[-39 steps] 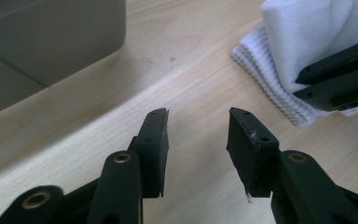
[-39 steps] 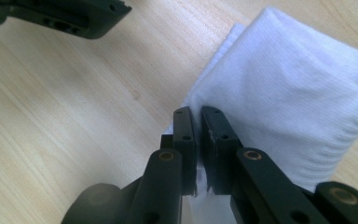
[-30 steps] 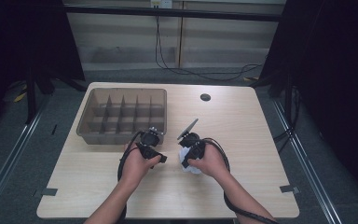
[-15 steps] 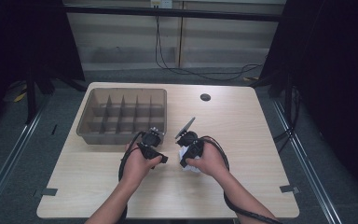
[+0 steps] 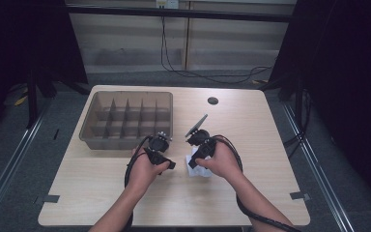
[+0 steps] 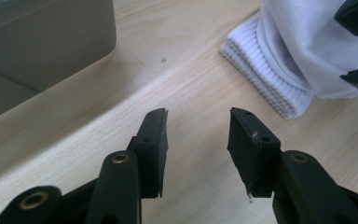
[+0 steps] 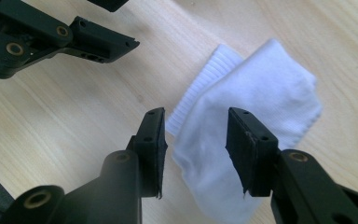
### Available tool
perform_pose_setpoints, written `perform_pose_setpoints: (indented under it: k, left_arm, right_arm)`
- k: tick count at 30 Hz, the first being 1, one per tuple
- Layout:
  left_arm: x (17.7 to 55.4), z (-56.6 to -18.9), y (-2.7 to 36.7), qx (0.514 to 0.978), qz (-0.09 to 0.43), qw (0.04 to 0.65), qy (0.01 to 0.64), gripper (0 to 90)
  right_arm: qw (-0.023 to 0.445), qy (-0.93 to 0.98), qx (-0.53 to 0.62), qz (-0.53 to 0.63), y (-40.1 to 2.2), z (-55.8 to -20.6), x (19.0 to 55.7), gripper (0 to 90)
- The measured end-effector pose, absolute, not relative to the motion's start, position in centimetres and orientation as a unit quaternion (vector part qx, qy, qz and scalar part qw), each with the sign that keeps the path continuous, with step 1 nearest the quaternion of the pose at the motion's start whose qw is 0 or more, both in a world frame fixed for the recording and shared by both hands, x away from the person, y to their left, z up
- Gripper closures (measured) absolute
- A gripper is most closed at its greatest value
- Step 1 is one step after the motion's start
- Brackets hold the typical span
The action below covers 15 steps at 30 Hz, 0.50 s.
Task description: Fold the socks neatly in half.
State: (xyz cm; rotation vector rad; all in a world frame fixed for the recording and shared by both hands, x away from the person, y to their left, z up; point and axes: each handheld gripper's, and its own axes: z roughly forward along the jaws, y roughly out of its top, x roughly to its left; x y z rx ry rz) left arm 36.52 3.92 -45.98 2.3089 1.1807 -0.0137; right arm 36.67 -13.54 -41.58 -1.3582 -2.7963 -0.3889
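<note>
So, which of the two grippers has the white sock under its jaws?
The right gripper: the white sock lies folded on the table directly below its open jaws. The left gripper has bare wood under its jaws, with the sock off to one side.

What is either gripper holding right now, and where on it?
Nothing. The right gripper, jaws just opened, hangs above the folded white sock on the table; the left gripper is open over bare wood.

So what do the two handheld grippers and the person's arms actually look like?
Both the left gripper and right gripper are black, each with two flat jaws, brass-coloured rivets and a trailing black cable. The forearms are bare, with no sleeves or gloves.
</note>
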Motion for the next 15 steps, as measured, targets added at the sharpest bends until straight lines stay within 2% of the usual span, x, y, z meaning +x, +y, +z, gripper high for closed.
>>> perform_pose_setpoints:
  k: [15]
  left_arm:
    - [36.5, -45.6, 2.7, 0.860, -0.012, 0.273, 0.431, 57.0]
  right_arm:
    - [-0.018, -0.874, -0.465, -0.140, -17.8, -40.1, 37.3, 57.5]
